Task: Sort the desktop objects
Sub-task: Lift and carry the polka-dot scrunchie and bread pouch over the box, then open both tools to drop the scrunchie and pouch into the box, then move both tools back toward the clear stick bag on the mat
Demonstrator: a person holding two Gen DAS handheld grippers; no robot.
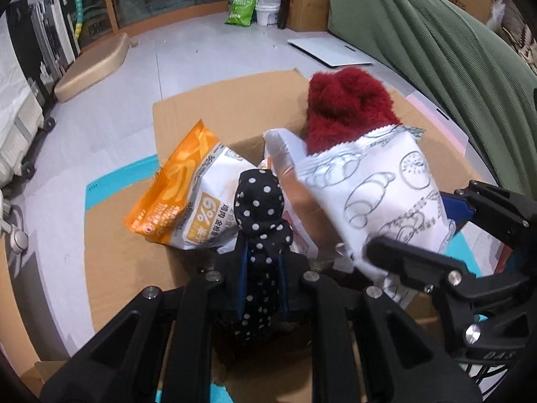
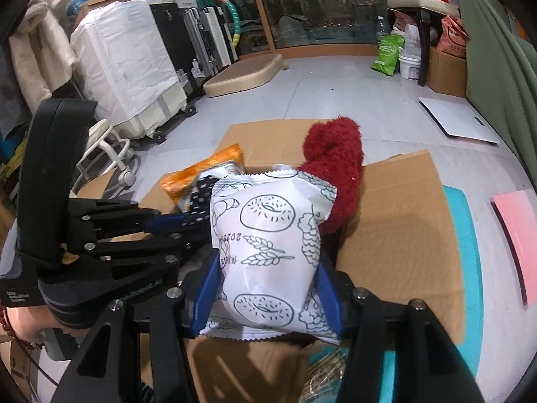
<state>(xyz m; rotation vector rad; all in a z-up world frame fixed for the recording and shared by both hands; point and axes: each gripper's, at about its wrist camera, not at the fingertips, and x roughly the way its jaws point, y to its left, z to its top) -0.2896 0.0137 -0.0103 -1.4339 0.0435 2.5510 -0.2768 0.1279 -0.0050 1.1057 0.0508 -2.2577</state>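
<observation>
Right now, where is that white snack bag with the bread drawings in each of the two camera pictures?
Left wrist view: the white snack bag is right of centre, above the right gripper.
Right wrist view: the bag sits centre, clamped between the blue pads.
Shared landmark: the red plush toy just behind it.

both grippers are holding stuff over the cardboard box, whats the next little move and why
Probably lower the right gripper a little further and open it. Its blue pads are clamped on the white pastry packet, which hangs over the open cardboard box where the orange snack bag and red plush already sit. The left gripper, shut on the polka-dot cloth, can follow.
</observation>
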